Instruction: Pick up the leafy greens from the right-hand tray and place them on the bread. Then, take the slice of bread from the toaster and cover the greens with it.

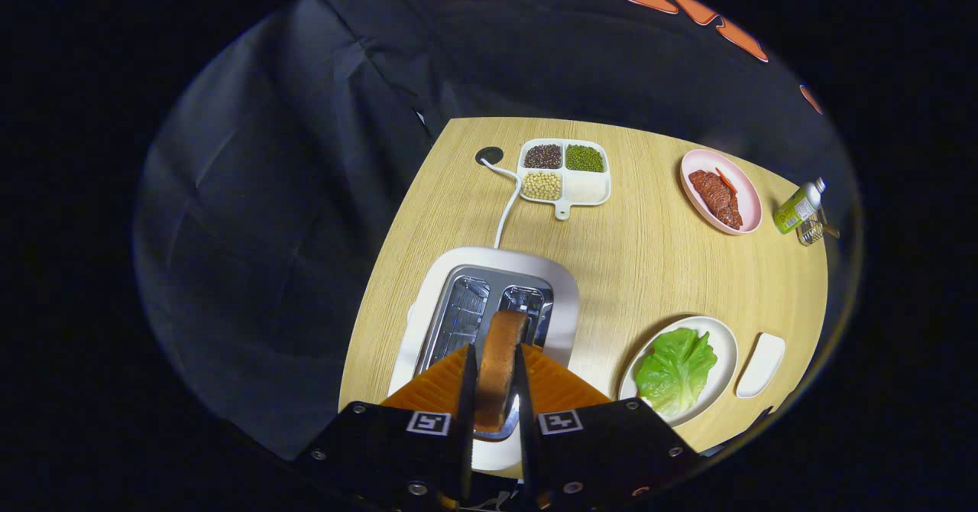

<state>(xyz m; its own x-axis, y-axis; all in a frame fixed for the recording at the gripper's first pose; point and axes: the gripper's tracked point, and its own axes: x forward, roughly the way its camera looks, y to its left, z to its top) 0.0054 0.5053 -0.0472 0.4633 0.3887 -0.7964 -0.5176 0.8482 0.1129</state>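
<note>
One black cloth wall (306, 191) hangs in folds behind and beside everything, the largest thing in the booth. Against it stands the desk (634, 267), a pale wood-grain top with a rounded edge; a dark round cable hole (489, 155) sits near its far edge, and a white cord (506, 206) runs from that hole to the toaster (561, 298). The toaster is white with a shiny metal top and two slots, standing at the desk's near left edge, just ahead of the fingers.

Next in size, the round plate (726, 344) lies near the desk's near right edge, to the right of the toaster, with the greens (676, 371) lying on it. Just beside that plate, closer to the right edge, is a small white dish (760, 364). Toward the far right edge sits a pink plate (745, 191) holding red meat-like pieces. At the far edge, just beside the cable hole, is a white divided tray (592, 191) with dark, green and pale beans in three of its compartments.

At the far right edge lies a small green bottle (798, 206), touching a little glass thing too small to make out.

The bread (498, 371) stands on edge over the toaster's right slot, and the fingers (493, 390) are clamped on it, one on each flat side.
</note>
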